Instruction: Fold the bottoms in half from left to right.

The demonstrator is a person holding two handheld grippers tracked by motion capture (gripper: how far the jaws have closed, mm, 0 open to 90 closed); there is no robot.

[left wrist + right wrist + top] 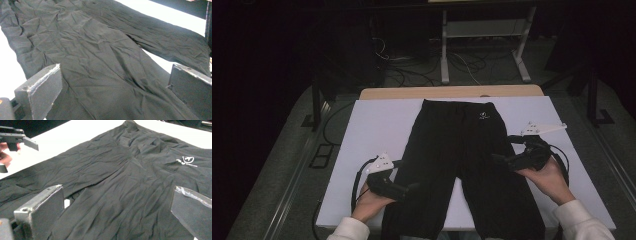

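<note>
A: High view is showing black trousers (464, 165) lying flat on the white tabletop (372, 130), waistband at the far edge, leg ends hanging toward the person's side. Left gripper (411, 187) is hovering at the outer edge of the left leg (422, 185), right gripper (498, 158) over the outer edge of the right leg (507, 195).

B: Fingers?

A: Both sets are standing wide apart, gripping nothing. In the left gripper view the fabric (100, 62) is sitting between the spread fingers (40, 87); same in the right gripper view, fingers (41, 210) parted above the cloth (120, 190), white logo (186, 160) near the waist.

B: So looks like a fold setup.

A: I'm reading it that way. To do it well: bring each lower finger down until it's sliding under the side seam, not pinching the top layer alone. Cloth is thin and creased, so a shallow bite is likely slipping out.

B: Symmetry?

A: The right gripper is sitting farther up its leg than the left. I'd be matching the two grasp spots before closing, otherwise the fold is coming out skewed.
</note>
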